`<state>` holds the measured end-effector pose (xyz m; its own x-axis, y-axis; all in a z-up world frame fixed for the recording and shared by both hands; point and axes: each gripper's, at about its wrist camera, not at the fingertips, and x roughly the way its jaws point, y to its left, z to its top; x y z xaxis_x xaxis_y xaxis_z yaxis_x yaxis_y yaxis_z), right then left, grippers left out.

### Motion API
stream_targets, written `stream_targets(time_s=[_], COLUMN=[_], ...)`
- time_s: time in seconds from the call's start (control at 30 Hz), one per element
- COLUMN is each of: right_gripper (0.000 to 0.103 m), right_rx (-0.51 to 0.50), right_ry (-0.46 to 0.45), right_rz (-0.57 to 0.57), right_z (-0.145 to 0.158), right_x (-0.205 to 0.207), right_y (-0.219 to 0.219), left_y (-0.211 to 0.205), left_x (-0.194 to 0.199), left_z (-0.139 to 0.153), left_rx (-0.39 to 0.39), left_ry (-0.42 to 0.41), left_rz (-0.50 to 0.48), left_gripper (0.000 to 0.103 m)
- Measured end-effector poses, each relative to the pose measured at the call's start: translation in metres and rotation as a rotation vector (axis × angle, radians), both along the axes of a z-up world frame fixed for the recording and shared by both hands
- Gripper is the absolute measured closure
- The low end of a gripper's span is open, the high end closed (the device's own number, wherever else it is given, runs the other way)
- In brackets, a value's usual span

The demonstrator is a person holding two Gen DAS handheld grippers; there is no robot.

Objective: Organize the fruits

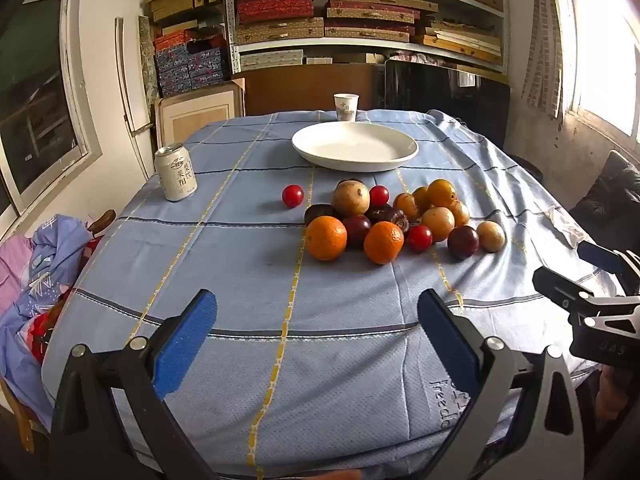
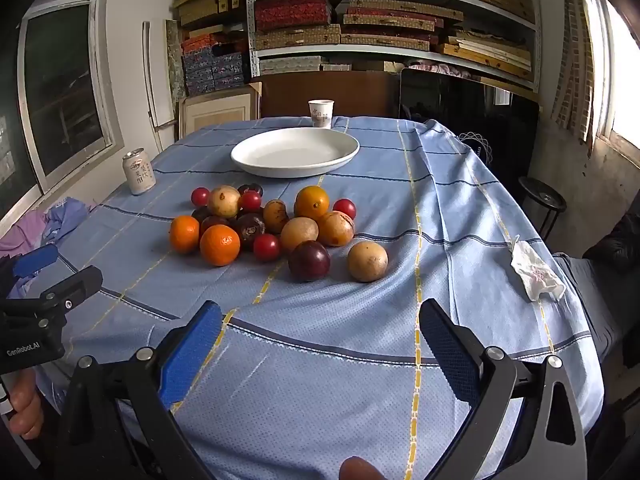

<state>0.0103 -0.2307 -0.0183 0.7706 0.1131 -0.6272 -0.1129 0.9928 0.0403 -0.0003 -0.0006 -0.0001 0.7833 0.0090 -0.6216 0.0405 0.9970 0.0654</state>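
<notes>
The left gripper (image 1: 316, 334), blue-padded jaws spread wide, hangs over a blue checked tablecloth (image 1: 240, 280). Beyond, mixed round fruits (image 1: 384, 220) cluster near an oval white plate (image 1: 355, 146).

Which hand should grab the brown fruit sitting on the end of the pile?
Probably the right gripper. The brown fruit lies nearly straight ahead of its open jaws; from the left gripper it sits far right, beyond the oranges.
</notes>
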Motion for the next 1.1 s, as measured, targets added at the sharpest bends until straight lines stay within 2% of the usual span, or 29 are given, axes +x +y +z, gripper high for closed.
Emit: stream_targets(time_s=[1.1], right_gripper=[0.003], right_rx=[0.001], right_ry=[0.021], right_rz=[0.001], right_z=[-0.0047], right_x=[0.0024], right_y=[0.0012], left_y=[-0.0065], left_x=[0.0001], left_z=[-0.0021], left_rx=[-0.005], left_ry=[0.010], left_rz=[-0.022], left_gripper=[0.005])
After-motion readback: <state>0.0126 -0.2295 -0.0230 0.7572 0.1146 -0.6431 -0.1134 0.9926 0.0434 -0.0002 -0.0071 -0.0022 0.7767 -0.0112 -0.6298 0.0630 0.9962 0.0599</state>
